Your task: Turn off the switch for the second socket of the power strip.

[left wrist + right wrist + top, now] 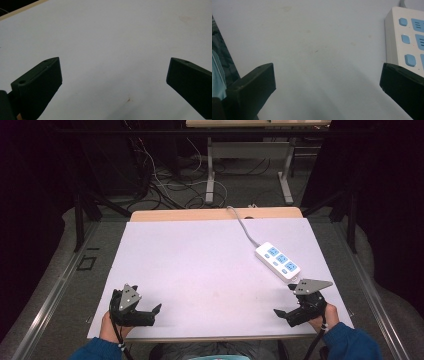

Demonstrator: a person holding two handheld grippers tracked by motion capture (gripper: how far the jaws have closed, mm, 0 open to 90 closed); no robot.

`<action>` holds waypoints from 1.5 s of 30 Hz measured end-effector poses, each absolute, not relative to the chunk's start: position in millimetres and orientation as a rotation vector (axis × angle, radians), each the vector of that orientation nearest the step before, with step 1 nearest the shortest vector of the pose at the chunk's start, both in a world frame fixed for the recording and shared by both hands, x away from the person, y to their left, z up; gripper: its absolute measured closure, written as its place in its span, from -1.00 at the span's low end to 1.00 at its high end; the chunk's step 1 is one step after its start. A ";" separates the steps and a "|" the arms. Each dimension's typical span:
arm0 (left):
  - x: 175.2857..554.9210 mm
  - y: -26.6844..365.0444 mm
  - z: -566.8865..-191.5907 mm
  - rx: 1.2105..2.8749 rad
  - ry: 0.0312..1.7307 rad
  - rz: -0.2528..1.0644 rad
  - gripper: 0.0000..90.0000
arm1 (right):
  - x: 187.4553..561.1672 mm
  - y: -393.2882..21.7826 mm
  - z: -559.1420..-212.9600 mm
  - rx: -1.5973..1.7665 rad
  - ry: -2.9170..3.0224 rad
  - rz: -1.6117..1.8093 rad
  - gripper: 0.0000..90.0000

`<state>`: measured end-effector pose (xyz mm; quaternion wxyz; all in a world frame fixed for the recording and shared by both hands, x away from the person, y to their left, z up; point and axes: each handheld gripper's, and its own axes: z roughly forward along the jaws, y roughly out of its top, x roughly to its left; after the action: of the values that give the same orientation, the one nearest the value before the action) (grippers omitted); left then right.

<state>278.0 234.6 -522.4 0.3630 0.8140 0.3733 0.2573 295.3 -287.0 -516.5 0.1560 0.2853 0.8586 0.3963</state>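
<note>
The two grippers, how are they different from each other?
The left gripper sits at the table's near left corner, far from the power strip; the right gripper sits at the near right, close to the strip. The left gripper's grey plate looks small and tilted; the right gripper's plate looks wider and flatter. The left points right, the right points left. Both are black, hand-held, open and hold nothing.

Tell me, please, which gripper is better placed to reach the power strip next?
Right, probably. The right gripper sits just below the power strip on the table's right side, fingers open, and its own view shows the strip close by. The left gripper is across the white sheet.
</note>
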 end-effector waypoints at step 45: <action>278.9 230.3 -525.4 2.125 0.937 0.645 -0.99 | 322.0 -277.4 -505.2 0.840 2.419 1.135 -1.00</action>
<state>278.9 230.3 -525.4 0.3575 0.8235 0.3629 0.2497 322.0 -277.4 -505.2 0.1698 0.2955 0.8511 0.3993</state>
